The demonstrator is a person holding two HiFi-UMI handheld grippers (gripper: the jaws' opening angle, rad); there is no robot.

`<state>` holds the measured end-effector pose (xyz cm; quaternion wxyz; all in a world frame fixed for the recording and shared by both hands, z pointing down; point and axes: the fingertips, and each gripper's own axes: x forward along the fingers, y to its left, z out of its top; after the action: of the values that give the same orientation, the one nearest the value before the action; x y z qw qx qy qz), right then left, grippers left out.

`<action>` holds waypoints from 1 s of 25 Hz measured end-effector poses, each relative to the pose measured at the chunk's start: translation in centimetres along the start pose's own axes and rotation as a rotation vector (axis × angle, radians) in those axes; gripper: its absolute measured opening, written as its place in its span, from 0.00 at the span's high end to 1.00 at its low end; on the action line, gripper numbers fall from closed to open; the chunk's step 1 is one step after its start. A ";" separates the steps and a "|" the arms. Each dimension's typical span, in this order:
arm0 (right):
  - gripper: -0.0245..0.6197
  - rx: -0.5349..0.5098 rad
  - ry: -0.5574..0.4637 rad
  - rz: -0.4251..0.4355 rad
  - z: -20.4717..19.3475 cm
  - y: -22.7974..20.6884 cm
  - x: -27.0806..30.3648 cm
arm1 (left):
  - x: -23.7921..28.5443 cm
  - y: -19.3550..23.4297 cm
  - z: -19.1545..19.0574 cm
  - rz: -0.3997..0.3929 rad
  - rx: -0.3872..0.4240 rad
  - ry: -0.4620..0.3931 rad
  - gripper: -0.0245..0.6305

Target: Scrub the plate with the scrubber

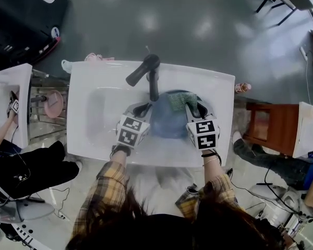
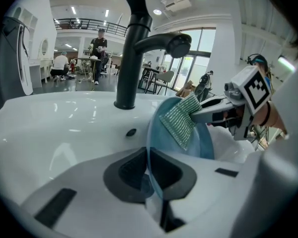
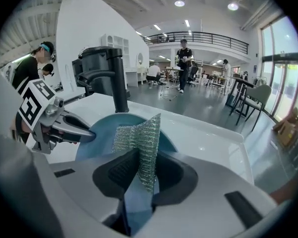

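Dark hair (image 1: pixel 161 228) and plaid sleeves (image 1: pixel 101 191) fill the bottom of the head view, nearest the lens. Beyond them the blue plate (image 1: pixel 164 121) is held inside the white sink (image 1: pixel 94 72), just below the spout of the black faucet (image 1: pixel 146 69). In the left gripper view it is seen almost edge-on and steeply tilted (image 2: pixel 203 140).

The plate's near rim is pinched between the dark pads of the left gripper (image 2: pixel 150 170), whose jaws are pressed together on it. The scrubber (image 3: pixel 139 138), a piece of green-silver mesh, is nipped between the closed jaws of the right gripper (image 3: pixel 141 170). Its free part is laid against the upper part of the plate's face (image 2: pixel 181 120). Both marker cubes are seen side by side over the basin, the left gripper (image 1: pixel 143 108) on one side of the plate and the right gripper (image 1: pixel 193 108) on the other.

Both grips appear to be made and the scrubber brought to the plate, so the scrubbing is judged to be at its start. Rubbing strokes across the face would be called for next. The rim should be kept firmly clamped and the pressure kept moderate, so that the plate is not levered out of its narrow pinch.

Another sink (image 1: pixel 10 87) is seen at the left, and a person in black (image 1: pixel 21 165) is seated near it.
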<state>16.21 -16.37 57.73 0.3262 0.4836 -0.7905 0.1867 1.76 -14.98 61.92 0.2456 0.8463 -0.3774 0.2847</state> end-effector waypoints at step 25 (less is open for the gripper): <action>0.80 -0.385 0.302 0.179 -7.3 8.7 1.9 | -0.5 0.4 -0.5 0.001 -0.055 0.075 0.92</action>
<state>10.31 -9.11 64.45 0.5086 0.3075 -0.7935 0.1309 1.05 -14.70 62.03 0.2829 0.8276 -0.3761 0.3060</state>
